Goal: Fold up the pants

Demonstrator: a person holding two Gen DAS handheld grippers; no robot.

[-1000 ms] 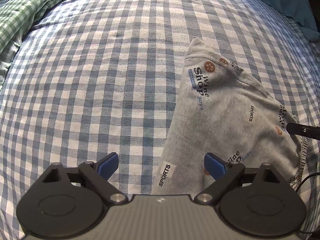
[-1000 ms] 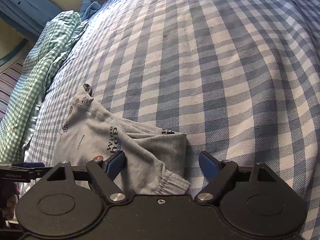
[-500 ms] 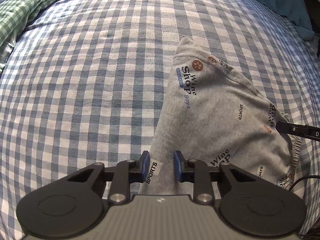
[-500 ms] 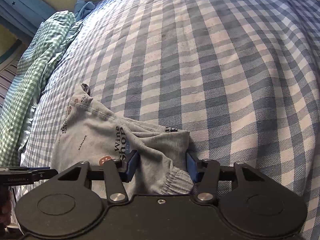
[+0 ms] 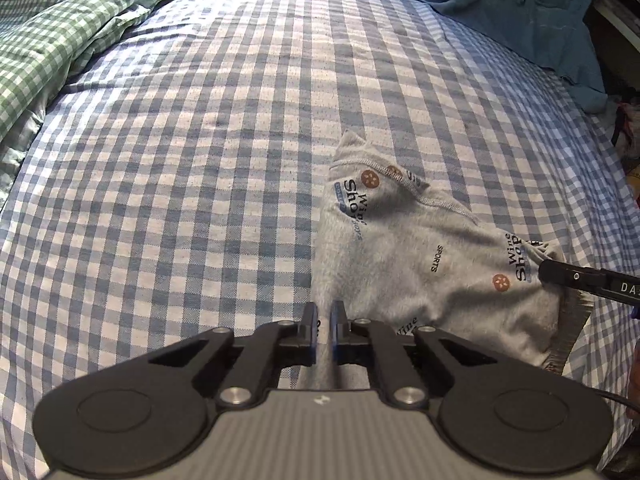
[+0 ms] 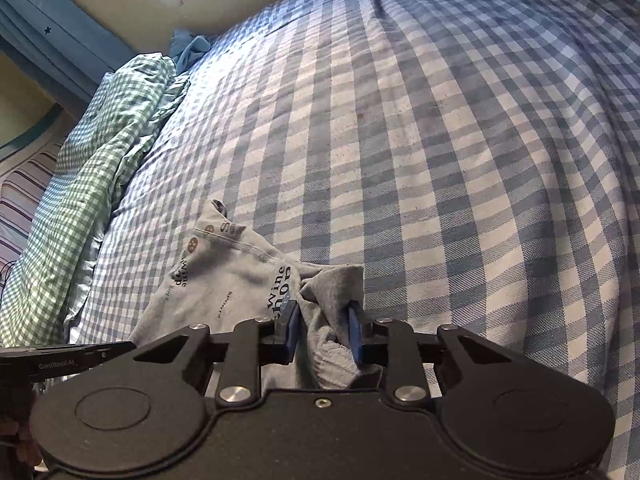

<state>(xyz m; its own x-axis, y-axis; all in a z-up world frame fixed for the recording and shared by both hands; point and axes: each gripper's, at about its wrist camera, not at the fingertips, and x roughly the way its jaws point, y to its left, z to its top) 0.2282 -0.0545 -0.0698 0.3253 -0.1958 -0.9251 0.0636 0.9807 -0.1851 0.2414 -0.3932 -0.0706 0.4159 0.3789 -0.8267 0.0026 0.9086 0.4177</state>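
Two grippers, both biting cloth. Left gripper (image 5: 324,332): black frame, blue pads, jaws closing and already nearly together on a thin edge of the small grey knit pants (image 5: 432,256) printed with "Wine Shop" and "SPORTS" lettering. Right gripper (image 6: 322,334): same build, jaws closing too, with a thick bunch of the ribbed hem end caught between the pads and clearly pressed. Also visible as a black fingertip at the right edge of the left view, sitting on the far corner of the same garment.

Moving outward: pants lying in a rough, rumpled triangle on the blue-and-white checked bed sheet (image 5: 180,200), near the person's side of the bed, one end pinched up on both sides, pointed tip resting flat further out. Looks already doubled over lengthwise, legs stacked on each other, though hard to say for sure from the creases. Crumpled green-and-white checked blanket (image 6: 100,152) well apart along the left side of the bed, teal cloth heap (image 5: 520,12) at the far right corner, neither in the way.

Progress guess: roughly midway. Grip secured on both near corners, not neat yet, seam side wavy. Left to do, probably: lift the held end, carry it over toward the pointed tip, lay it down square, smooth out. Watch for the thin left pinch slipping free.
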